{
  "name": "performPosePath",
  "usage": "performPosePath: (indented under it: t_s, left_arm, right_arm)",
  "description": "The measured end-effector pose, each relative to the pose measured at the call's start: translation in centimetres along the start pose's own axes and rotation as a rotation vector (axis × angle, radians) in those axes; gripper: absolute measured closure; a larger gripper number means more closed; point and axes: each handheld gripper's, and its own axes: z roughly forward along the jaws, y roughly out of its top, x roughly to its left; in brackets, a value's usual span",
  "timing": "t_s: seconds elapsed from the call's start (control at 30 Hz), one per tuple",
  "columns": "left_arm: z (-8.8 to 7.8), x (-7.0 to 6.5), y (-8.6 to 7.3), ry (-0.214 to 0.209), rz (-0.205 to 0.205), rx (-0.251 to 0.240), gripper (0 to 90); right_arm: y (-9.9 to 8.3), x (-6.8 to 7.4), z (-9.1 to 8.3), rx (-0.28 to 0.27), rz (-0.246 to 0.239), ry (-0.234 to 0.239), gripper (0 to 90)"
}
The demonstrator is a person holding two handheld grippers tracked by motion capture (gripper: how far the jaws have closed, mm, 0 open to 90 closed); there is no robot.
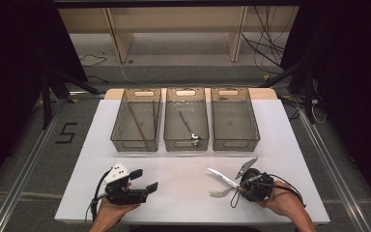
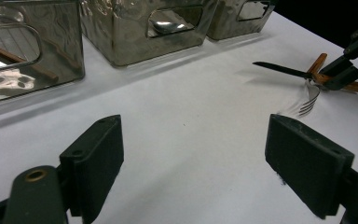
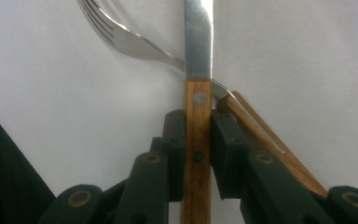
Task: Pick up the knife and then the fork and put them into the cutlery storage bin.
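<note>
The right hand-held gripper [image 3: 198, 154] is being pinched on the wooden handle of a table knife [image 3: 198, 51]; in the right gripper view both black pads are being pressed against the handle's two sides, and the steel blade is being pointed straight away from the jaws. In the high view this right hand-held gripper [image 1: 244, 183] is being held low over the near right part of the white surface [image 1: 183, 193], with the knife [image 1: 221, 177] being directed to the left and slightly away from the person.

A fork [image 3: 121, 39] with a wooden handle is being left lying on the surface just beneath the knife; its shaft is being crossed by the knife close to where blade and handle meet, and its tines are being pointed up and to the left in the right gripper view. Whether the two are touching cannot be told.

The left hand-held gripper [image 2: 193, 154] is being held with its jaws spread wide, nothing but bare surface being framed between them. In the high view it [image 1: 142, 181] is being kept over the near left part of the surface, well apart from the knife.

Three translucent bins are being shown in a row at the far side: the left bin [image 1: 121, 126] is holding chopsticks [image 1: 137, 124], the middle bin [image 1: 170, 126] is holding a spoon [image 1: 189, 128], and the right bin [image 1: 253, 125] is standing beside them.
</note>
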Motion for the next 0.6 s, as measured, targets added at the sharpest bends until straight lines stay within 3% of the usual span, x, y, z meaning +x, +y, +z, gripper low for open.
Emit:
performPosePath:
  t_s: [0.3, 0.6]
  left_arm:
    - [0.0, 0.0, 0.0, 0.003, 0.0, 0.0, 18.9]
    - [0.0, 0.1, -0.1, 0.008, -0.003, -0.004, 19.0]
  right_arm:
    - [-0.1, -0.6, -2.2, -0.082, 0.03, 0.006, 77.2]
    - [0.4, -2.2, -4.2, -0.182, 0.102, -0.018, 77.2]
